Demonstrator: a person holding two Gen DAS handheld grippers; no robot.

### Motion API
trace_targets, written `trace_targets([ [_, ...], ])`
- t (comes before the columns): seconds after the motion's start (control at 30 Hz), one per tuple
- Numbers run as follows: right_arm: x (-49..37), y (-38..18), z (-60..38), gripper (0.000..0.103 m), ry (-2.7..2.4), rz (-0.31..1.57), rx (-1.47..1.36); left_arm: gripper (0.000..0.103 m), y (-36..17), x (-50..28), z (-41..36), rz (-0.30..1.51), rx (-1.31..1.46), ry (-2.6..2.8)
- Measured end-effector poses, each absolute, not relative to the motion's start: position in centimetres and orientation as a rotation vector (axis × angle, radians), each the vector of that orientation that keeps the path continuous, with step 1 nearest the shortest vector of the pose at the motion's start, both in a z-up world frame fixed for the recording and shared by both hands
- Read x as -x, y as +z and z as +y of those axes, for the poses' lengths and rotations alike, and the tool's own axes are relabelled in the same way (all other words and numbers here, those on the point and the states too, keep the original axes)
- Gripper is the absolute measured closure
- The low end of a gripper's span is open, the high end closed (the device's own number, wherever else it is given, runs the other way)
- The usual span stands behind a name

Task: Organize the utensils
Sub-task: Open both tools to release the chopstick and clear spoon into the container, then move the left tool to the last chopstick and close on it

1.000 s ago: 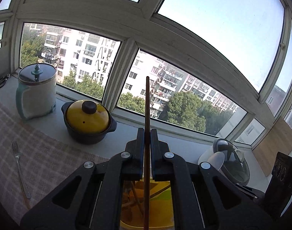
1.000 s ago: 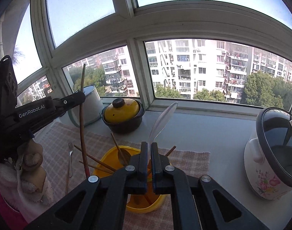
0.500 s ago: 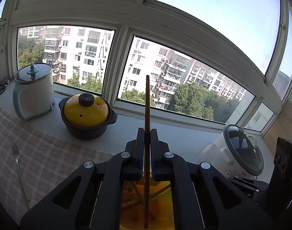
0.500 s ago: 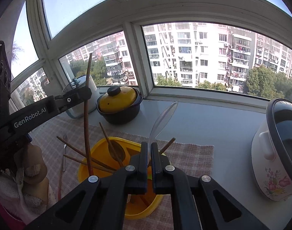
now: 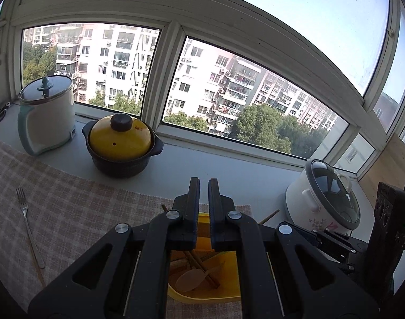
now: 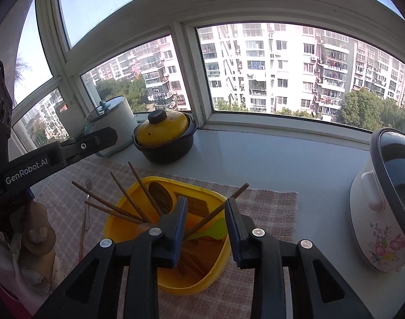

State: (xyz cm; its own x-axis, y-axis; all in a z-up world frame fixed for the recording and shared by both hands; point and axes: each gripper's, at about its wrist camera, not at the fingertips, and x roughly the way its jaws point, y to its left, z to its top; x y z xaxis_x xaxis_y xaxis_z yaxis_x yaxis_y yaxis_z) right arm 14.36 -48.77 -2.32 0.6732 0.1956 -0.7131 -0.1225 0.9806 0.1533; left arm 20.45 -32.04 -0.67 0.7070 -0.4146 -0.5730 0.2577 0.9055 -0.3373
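Both grippers hang over our yellow tub (image 6: 202, 284) to drop utensils in: left gripper (image 5: 203, 186) nearly together, empty; right gripper (image 6: 205, 207) just opened, fingers apart, gripping nothing.

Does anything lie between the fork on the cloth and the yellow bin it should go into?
Nothing lies on the cloth between the fork and the yellow bin. But several chopsticks lean out over the bin's rim toward the fork, so they partly crowd that side of the opening.
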Motion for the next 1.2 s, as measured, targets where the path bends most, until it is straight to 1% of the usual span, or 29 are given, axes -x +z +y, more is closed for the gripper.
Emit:
trace_targets([
  [0.13,-13.9,-2.2,-48.8,0.07,0.169,0.813,-0.098,0.099,-0.5,-19.9,-31.5,0.691,0.246,-0.376],
  [0.17,-13.7,-2.1,-48.8,0.069,0.166,0.812,-0.099,0.099,-0.5,-19.7,-31.4,0.69,0.244,-0.376],
  [0.23,-13.4,-2.1,-48.8,0.063,0.16,0.808,-0.1,0.098,-0.4,-19.3,-31.2,0.687,0.241,-0.376],
  [0.27,-13.2,-2.0,-48.8,0.058,0.156,0.804,-0.1,0.096,-0.4,-19.2,-31.0,0.686,0.241,-0.375],
  [0.3,-13.0,-1.9,-48.7,0.054,0.152,0.8,-0.1,0.09,-0.3,-19.0,-30.9,0.684,0.242,-0.374],
  [0.33,-12.8,-1.8,-48.7,0.053,0.149,0.797,-0.099,0.085,-0.3,-18.8,-30.6,0.683,0.244,-0.375],
  [0.43,-12.1,-1.7,-48.5,0.046,0.145,0.79,-0.108,0.084,-0.2,-18.1,-30.0,0.683,0.24,-0.378],
  [0.5,-11.7,-1.5,-48.3,0.038,0.141,0.78,-0.113,0.084,-0.1,-17.6,-29.3,0.68,0.241,-0.38],
  [0.53,-11.4,-1.4,-48.2,0.036,0.138,0.774,-0.114,0.083,0.0,-17.3,-28.9,0.68,0.244,-0.381],
  [0.57,-11.2,-1.3,-48.0,0.032,0.136,0.769,-0.116,0.083,0.1,-17.1,-28.4,0.68,0.248,-0.38],
  [0.6,-11.0,-1.1,-47.8,0.027,0.133,0.764,-0.117,0.079,0.1,-16.8,-27.9,0.679,0.252,-0.379],
  [0.63,-10.7,-1.0,-47.6,0.024,0.129,0.76,-0.12,0.073,0.2,-16.6,-27.3,0.677,0.255,-0.378],
  [0.67,-10.4,-0.9,-47.5,0.017,0.124,0.752,-0.123,0.07,0.2,-16.3,-26.6,0.674,0.257,-0.375],
  [0.7,-10.1,-0.8,-47.2,0.014,0.12,0.743,-0.124,0.068,0.2,-16.1,-25.9,0.673,0.259,-0.373],
  [0.83,-9.0,-0.3,-45.8,0.013,0.113,0.725,-0.108,0.068,-0.1,-15.1,-22.4,0.683,0.249,-0.353],
  [0.9,-8.4,-0.1,-44.9,0.011,0.113,0.715,-0.105,0.068,-0.4,-14.8,-20.3,0.697,0.253,-0.34],
  [1.0,-7.7,0.1,-43.2,0.01,0.114,0.71,-0.104,0.068,-1.1,-14.2,-16.9,0.718,0.256,-0.313],
  [1.2,-6.7,-0.1,-39.5,0.01,0.135,0.711,-0.088,0.067,-3.8,-13.5,-10.6,0.801,0.234,-0.227],
])
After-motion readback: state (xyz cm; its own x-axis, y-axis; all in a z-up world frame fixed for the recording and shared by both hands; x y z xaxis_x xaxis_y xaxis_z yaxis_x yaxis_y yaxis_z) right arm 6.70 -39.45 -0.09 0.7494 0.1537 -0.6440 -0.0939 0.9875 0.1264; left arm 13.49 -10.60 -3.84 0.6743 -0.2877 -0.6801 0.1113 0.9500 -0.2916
